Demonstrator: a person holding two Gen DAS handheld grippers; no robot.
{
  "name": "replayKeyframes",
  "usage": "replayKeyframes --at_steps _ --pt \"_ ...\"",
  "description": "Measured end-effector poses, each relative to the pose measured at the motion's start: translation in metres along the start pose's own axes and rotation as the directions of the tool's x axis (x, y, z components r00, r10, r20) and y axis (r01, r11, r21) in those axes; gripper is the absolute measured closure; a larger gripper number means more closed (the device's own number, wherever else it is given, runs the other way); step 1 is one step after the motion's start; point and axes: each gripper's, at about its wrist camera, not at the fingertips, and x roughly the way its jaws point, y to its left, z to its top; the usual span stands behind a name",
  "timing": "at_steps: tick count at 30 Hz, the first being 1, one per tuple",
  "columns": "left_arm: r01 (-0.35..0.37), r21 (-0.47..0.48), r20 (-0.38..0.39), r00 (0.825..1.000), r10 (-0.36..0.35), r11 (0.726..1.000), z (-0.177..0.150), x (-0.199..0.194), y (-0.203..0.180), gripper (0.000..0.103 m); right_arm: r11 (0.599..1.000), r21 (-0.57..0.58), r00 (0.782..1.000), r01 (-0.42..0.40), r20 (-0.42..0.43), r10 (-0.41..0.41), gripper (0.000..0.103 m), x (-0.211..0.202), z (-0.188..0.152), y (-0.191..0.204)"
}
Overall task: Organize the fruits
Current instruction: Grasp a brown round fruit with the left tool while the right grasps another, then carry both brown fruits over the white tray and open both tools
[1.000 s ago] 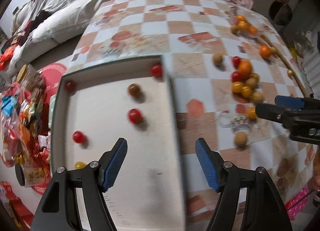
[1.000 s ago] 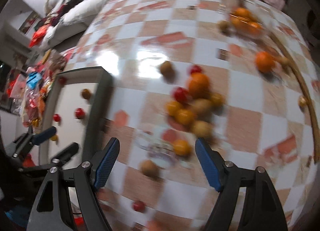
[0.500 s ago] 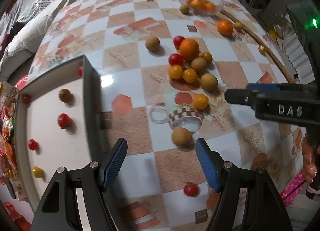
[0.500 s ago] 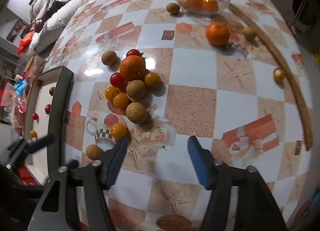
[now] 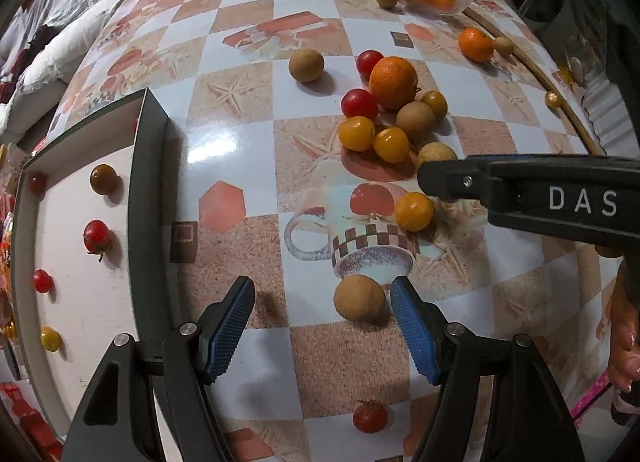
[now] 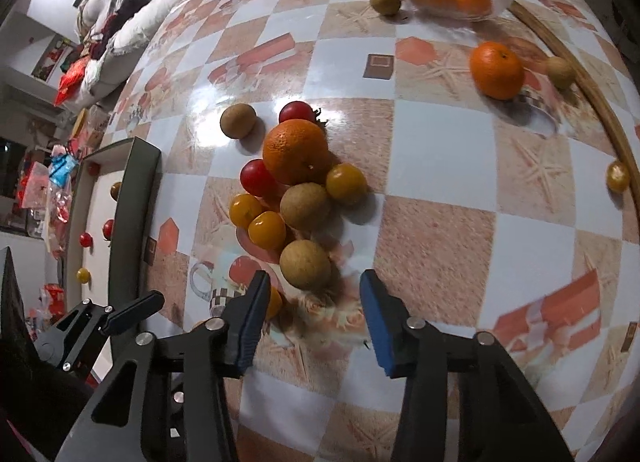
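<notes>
Checkered table (image 5: 248, 134) — fruit cluster (image 6: 296, 190) crowds right claw (image 6: 312, 320), jaws closing.

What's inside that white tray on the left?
The white tray holds small tomatoes: three red, one dark brownish and one yellow. Its near end is hidden behind the left tool.

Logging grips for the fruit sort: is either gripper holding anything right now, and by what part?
Nothing is held. The left gripper stands open around a longan; the right gripper is closing, empty, near another longan.
</notes>
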Motion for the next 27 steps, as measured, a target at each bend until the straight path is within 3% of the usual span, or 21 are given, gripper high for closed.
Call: replayKeyframes --at_steps 4,6,8,10,12,20,27 --pt "-0.016 -0.017 0.000 1.000 0.016 1.000 0.001 0.003 -0.001 0.033 0.999 -0.033 1.000 0.022 -0.002 -0.022 0.062 0.003 0.005 0.009" --pt "-0.021 -0.019 -0.006 1.000 0.021 1.000 0.002 0.005 -0.003 0.050 0.999 -0.048 1.000 0.025 -0.010 -0.026 0.073 0.006 0.007 0.012" --pt "-0.030 -0.015 -0.005 1.000 0.030 0.999 0.002 0.004 -0.006 0.050 0.998 -0.064 0.999 0.030 -0.016 -0.031 0.074 0.006 0.007 0.015" --pt "-0.031 -0.019 -0.002 1.000 0.031 0.999 0.003 0.005 -0.007 0.057 0.997 -0.072 0.999 0.036 -0.016 -0.037 0.074 0.006 0.007 0.016" --pt "-0.019 -0.016 0.008 1.000 0.019 1.000 0.003 0.003 -0.007 0.076 0.997 -0.063 0.999 0.035 -0.017 -0.036 0.074 0.005 0.006 0.014" --pt "0.083 -0.062 0.031 0.996 -0.081 0.995 0.006 -0.013 0.014 0.076 0.998 -0.048 1.000 0.031 0.003 -0.031 0.075 -0.006 0.002 0.011" --pt "0.094 -0.060 0.061 0.994 -0.091 0.994 0.010 -0.037 0.024 0.076 0.999 -0.049 1.000 0.022 0.018 -0.021 0.074 -0.018 -0.001 0.017"
